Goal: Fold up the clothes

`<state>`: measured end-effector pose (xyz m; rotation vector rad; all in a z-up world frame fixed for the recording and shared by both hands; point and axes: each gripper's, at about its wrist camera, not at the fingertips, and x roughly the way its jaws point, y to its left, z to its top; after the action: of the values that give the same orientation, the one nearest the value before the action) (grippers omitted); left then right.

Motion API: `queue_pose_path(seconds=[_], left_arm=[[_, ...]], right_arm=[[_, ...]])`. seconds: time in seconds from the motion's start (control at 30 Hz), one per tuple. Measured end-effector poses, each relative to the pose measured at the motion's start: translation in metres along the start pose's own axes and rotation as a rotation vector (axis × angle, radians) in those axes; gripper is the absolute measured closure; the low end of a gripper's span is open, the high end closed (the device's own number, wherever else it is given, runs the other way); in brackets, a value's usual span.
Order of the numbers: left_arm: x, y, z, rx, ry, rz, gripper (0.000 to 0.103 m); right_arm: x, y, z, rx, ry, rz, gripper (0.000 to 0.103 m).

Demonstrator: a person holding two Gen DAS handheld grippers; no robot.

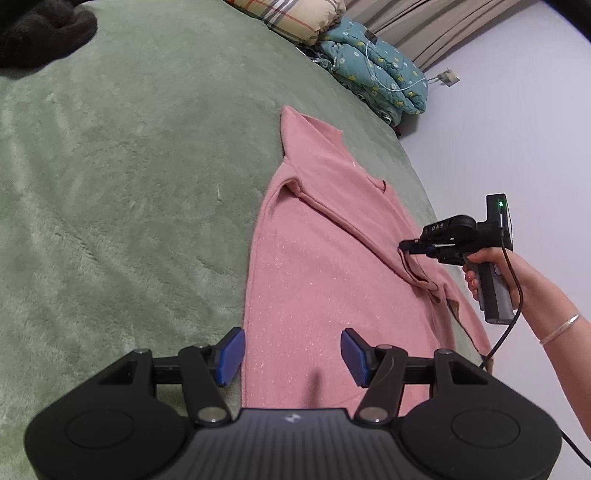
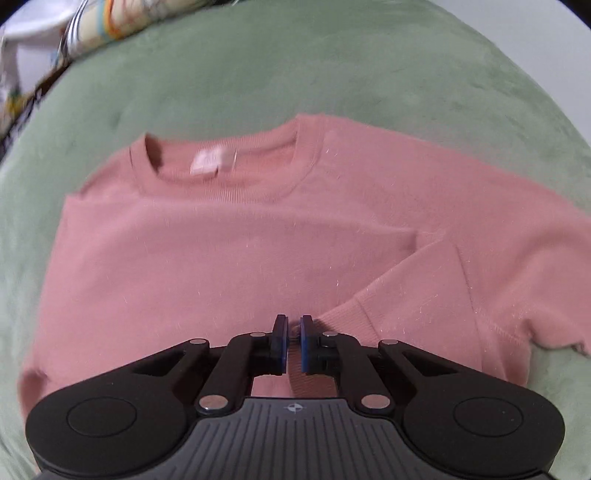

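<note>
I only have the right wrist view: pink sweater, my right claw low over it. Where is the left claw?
Observer: The left claw hangs open over the hem end of the sweater and holds nothing.
Operator: Does my right claw have cloth?
Observer: Yes. Seen from the side, the right claw is pinched on the sleeve cuff, which hangs from it.
Operator: Anything else on the bed?
Observer: A dark garment lies at the far corner of the green blanket, apart from the sweater.
</note>
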<state>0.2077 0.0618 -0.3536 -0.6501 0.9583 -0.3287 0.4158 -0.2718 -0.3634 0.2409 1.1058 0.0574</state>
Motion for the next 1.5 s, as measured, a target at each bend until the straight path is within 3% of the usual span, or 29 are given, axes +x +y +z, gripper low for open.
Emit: queue_pose_path(seconds=[0.2, 0.3, 0.37, 0.47, 0.53, 0.6, 0.63, 0.7, 0.73, 0.87, 0.93, 1.03, 1.07, 1.1, 1.17, 1.3, 1.4, 1.43, 1.5], left_arm=[[0.001, 0.002, 0.004, -0.017, -0.007, -0.015, 0.046], [0.001, -0.001, 0.006, -0.007, -0.003, -0.011, 0.046], [0.001, -0.003, 0.007, 0.013, 0.007, -0.005, 0.046], [0.003, -0.007, 0.009, 0.049, 0.021, 0.008, 0.046], [0.007, -0.011, 0.010, 0.091, 0.035, 0.019, 0.045], [0.014, -0.012, 0.010, 0.108, 0.062, 0.022, 0.045], [0.017, -0.011, 0.008, 0.098, 0.069, 0.023, 0.045], [0.017, -0.009, 0.003, 0.065, 0.065, 0.033, 0.045], [0.015, -0.009, 0.000, 0.052, 0.060, 0.041, 0.045], [0.005, -0.012, -0.008, 0.056, 0.055, 0.061, 0.045], [-0.001, -0.014, -0.011, 0.067, 0.054, 0.087, 0.045], [-0.007, -0.013, -0.012, 0.044, 0.039, 0.095, 0.045], [-0.007, -0.014, -0.011, 0.039, 0.040, 0.096, 0.045], [-0.007, -0.014, -0.011, 0.036, 0.040, 0.098, 0.045], [-0.006, -0.016, -0.009, 0.037, 0.040, 0.100, 0.045], [-0.002, -0.025, -0.005, 0.079, 0.039, 0.092, 0.045], [0.007, -0.028, -0.004, 0.094, 0.059, 0.083, 0.045], [0.008, -0.029, -0.005, 0.096, 0.061, 0.077, 0.045], [0.009, -0.030, -0.004, 0.102, 0.057, 0.076, 0.045]], right_arm=[[-0.008, -0.030, 0.021, 0.287, -0.091, 0.204, 0.097], [0.004, -0.039, 0.028, 0.393, -0.060, 0.286, 0.085], [-0.007, -0.050, 0.026, 0.430, -0.094, 0.321, 0.068], [-0.046, -0.073, 0.015, 0.404, -0.206, 0.360, 0.068], [-0.072, -0.088, 0.004, 0.314, -0.260, 0.344, 0.068], [-0.085, -0.107, -0.020, 0.186, -0.228, 0.240, 0.068], [-0.084, -0.114, -0.027, 0.181, -0.199, 0.206, 0.069], [-0.077, -0.132, -0.046, 0.214, -0.159, 0.177, 0.082], [-0.072, -0.139, -0.061, 0.218, -0.196, 0.187, 0.087], [-0.058, -0.130, -0.090, 0.134, -0.306, 0.173, 0.086], [-0.045, -0.133, -0.091, 0.209, -0.280, 0.201, 0.081], [-0.020, -0.161, -0.091, 0.510, -0.248, 0.373, 0.078], [-0.016, -0.167, -0.092, 0.571, -0.255, 0.422, 0.090], [-0.016, -0.169, -0.092, 0.591, -0.267, 0.441, 0.096], [-0.024, -0.166, -0.089, 0.531, -0.276, 0.388, 0.096], [-0.041, -0.150, -0.085, 0.242, -0.266, 0.162, 0.096], [-0.041, -0.162, -0.087, 0.309, -0.258, 0.258, 0.082], [-0.047, -0.169, -0.091, 0.343, -0.291, 0.285, 0.075], [-0.060, -0.181, -0.100, 0.401, -0.361, 0.296, 0.074]])
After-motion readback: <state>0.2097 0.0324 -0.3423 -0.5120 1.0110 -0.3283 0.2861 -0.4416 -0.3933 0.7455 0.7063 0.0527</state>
